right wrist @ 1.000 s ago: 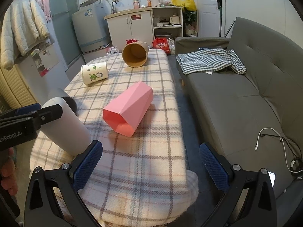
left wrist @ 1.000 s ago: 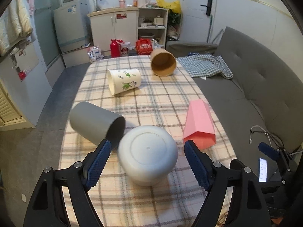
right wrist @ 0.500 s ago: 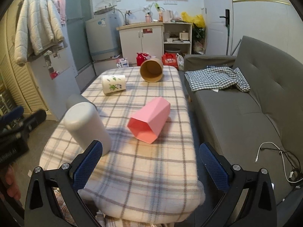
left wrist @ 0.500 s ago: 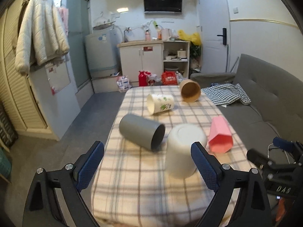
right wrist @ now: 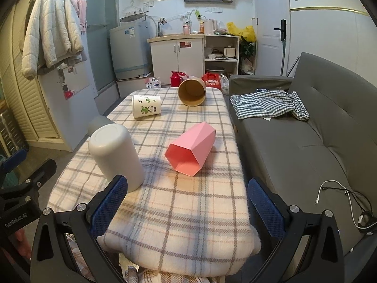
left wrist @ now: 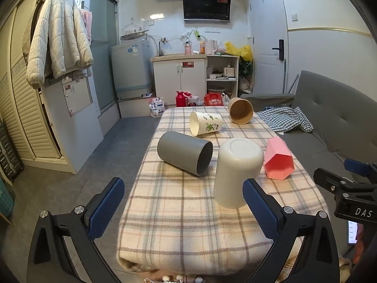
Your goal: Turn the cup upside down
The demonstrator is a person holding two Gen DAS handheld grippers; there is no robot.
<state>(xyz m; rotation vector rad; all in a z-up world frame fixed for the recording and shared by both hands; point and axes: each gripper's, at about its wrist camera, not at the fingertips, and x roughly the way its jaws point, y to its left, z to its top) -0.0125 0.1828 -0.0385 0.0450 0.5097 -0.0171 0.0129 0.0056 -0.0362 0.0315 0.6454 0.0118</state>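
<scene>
A white cup [left wrist: 238, 173] stands upside down, base up, on the plaid-covered table [left wrist: 179, 214]; it also shows in the right wrist view [right wrist: 115, 158]. A grey cup [left wrist: 185, 152], a pink faceted cup [left wrist: 278, 161], a white cup with green print [left wrist: 206, 122] and a brown cup [left wrist: 240, 110] lie on their sides. My left gripper [left wrist: 182, 207] is open and empty, held back at the table's near edge. My right gripper [right wrist: 186, 202] is open and empty over the table's near end, with the pink cup [right wrist: 192, 148] ahead.
A grey sofa [right wrist: 306, 141] with a checked cloth [right wrist: 268, 105] runs along the table's right side. A white cable [right wrist: 341, 195] lies on the floor by the sofa. Cabinets and a washing machine [left wrist: 132, 68] stand at the back. The floor to the left is bare.
My left gripper has pulled back and risen away from the white upside-down cup, which stays standing on the table. My right gripper has also drawn back and lifted slightly.
</scene>
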